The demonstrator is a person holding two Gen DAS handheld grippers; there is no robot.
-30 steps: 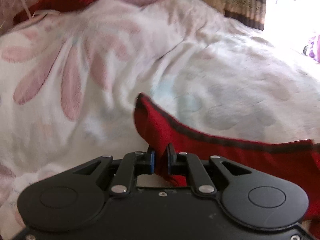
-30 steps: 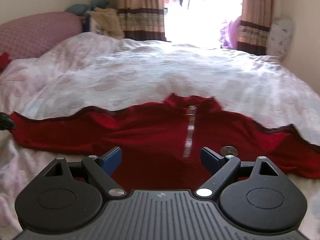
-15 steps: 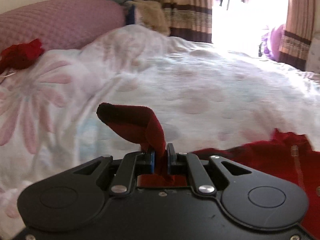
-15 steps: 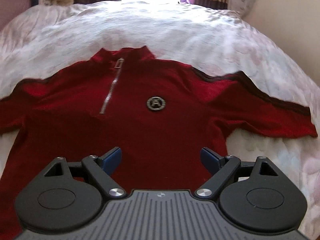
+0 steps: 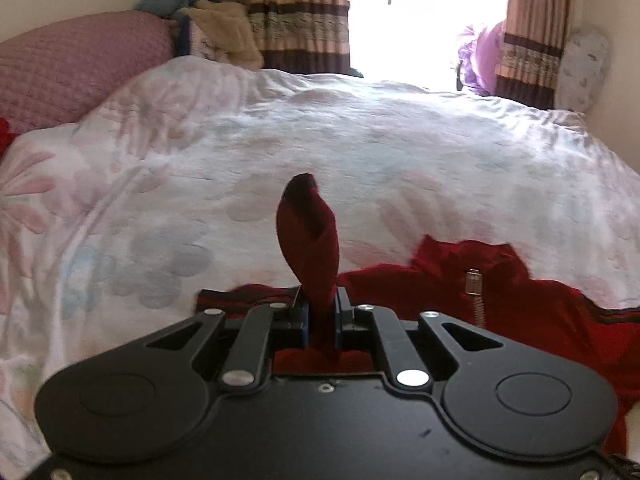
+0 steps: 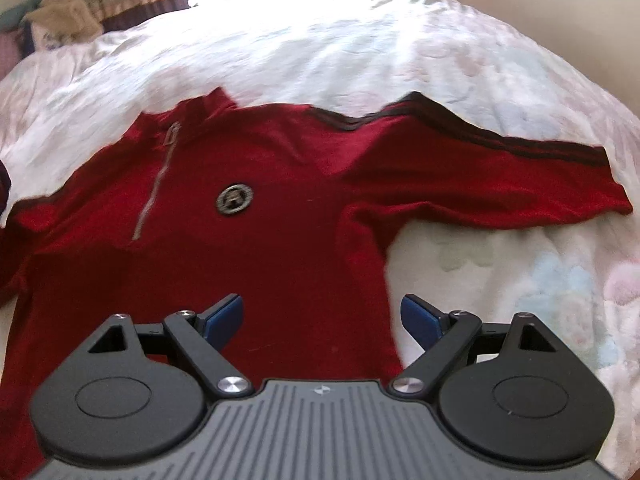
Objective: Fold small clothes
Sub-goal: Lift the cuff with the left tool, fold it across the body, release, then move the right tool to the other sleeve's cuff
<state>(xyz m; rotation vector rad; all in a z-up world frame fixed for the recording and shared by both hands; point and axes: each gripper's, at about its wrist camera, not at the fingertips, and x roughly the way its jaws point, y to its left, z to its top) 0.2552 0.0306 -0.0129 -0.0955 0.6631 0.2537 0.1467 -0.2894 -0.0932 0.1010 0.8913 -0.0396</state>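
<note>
The bed [image 5: 360,152] filled both views, covered by a white quilt [image 6: 360,40] printed with pale flowers, with a pink quilted headboard [image 5: 72,68] at its far left and striped curtains [image 5: 296,20] beside a bright doorway behind it. On the quilt lay the red shirt [image 6: 260,248], front up and mostly flat, its collar towards the curtains; the sleeve [image 6: 500,184] on the right of the right wrist view stretched out sideways, edged with a dark stripe. A silver zip [image 6: 154,196] ran down from the collar, and a round badge [image 6: 235,199] sat just beside it on the chest.

The left claw [image 5: 320,312] was pressed together on a fold of the shirt's other sleeve [image 5: 308,236], which stood up between the fingers in a twisted loop (its cuff end dark and blurred). The right claw [image 6: 322,316] was spread wide above the shirt's lower right edge, its blue pads [image 6: 224,314] holding nothing.
</note>
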